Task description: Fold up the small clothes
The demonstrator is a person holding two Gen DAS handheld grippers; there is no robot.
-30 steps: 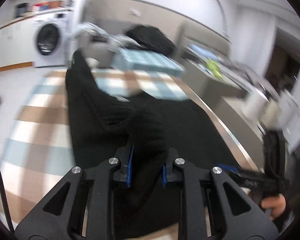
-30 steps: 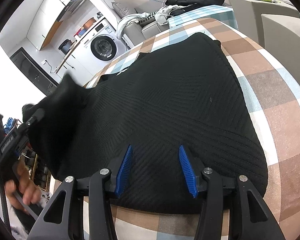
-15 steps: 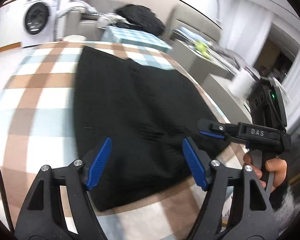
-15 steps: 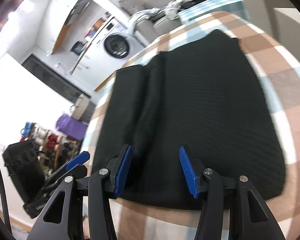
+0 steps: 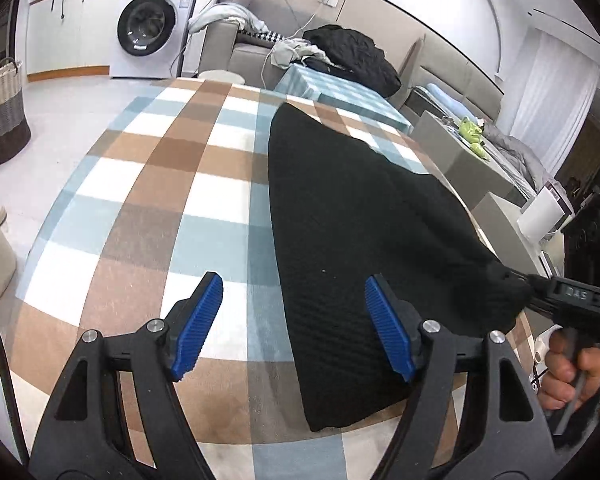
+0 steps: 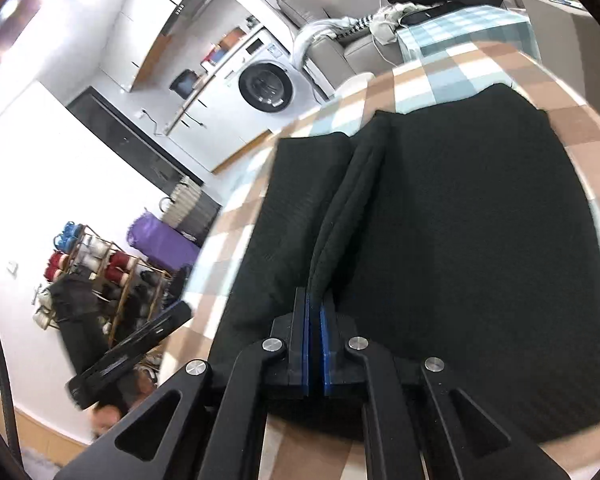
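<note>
Now | left claw (image 5: 294,322) spread above black garment's (image 5: 364,240) edge | right claw (image 6: 315,340) pinching its fold

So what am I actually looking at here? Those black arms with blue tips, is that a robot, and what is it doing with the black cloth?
There is no robot. A person holds a hand tool in each hand, and each tool has a wide-angle camera looking along its two fingers. One picture comes from the left tool, the other from the right.

In the left view, the left tongs stand wide open over the checked tablecloth, gripping nothing. At the right edge you see the person's hand holding the other tool.

In the right view, the right tongs are closed, pinching a raised ridge of the black knit garment, which lies mostly flat on the table. The blue tips are grip pads. A washing machine stands behind.
</note>
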